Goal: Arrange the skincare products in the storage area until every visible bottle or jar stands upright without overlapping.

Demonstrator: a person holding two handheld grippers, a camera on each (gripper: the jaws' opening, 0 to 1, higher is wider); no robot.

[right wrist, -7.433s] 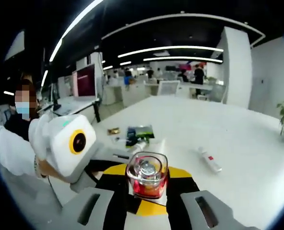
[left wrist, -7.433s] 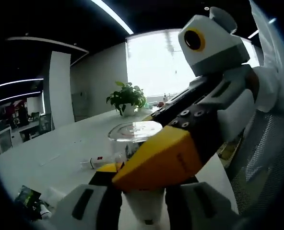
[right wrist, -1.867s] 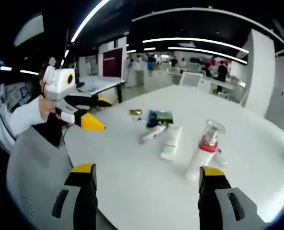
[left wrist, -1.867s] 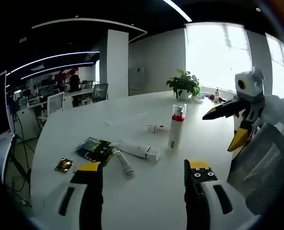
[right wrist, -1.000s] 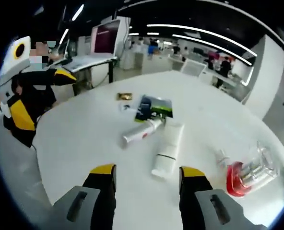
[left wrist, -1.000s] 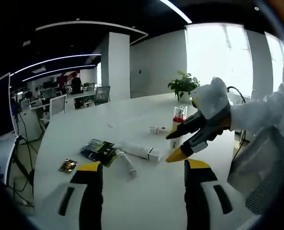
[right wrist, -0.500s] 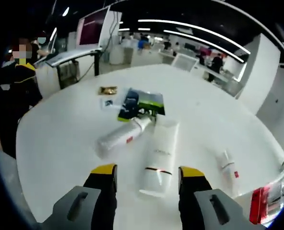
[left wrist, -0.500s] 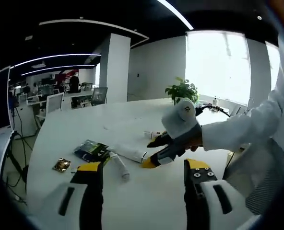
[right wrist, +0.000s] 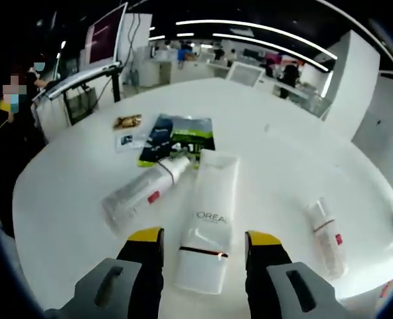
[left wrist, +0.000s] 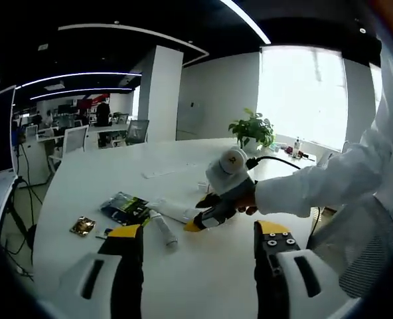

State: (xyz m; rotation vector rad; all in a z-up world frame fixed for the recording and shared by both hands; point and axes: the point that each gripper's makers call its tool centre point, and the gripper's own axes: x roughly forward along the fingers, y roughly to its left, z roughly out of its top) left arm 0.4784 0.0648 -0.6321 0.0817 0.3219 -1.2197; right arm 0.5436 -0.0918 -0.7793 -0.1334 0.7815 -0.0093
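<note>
L'Oréal tube (right wrist: 208, 234) lies flat between my right gripper's (right wrist: 203, 240) open jaws; my left gripper (left wrist: 198, 234) hangs open, empty.

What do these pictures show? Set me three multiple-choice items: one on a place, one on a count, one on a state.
1. In the right gripper view, where is the big tube's near end?
A. between the right gripper's fingers
B. on a green packet
C. beside a plant

2. How many tubes lie on the table in that view?
A. one
B. three
C. five

3. How is the left gripper?
A. open
B. shut on a tube
C. shut on a packet

Key: 1 A, the two yellow-tipped fingers stand either side of the tube's end. 2 B, the big tube, a slim tube and a small tube, all lying flat. 3 A, its fingers stand wide apart and grip nothing.
</note>
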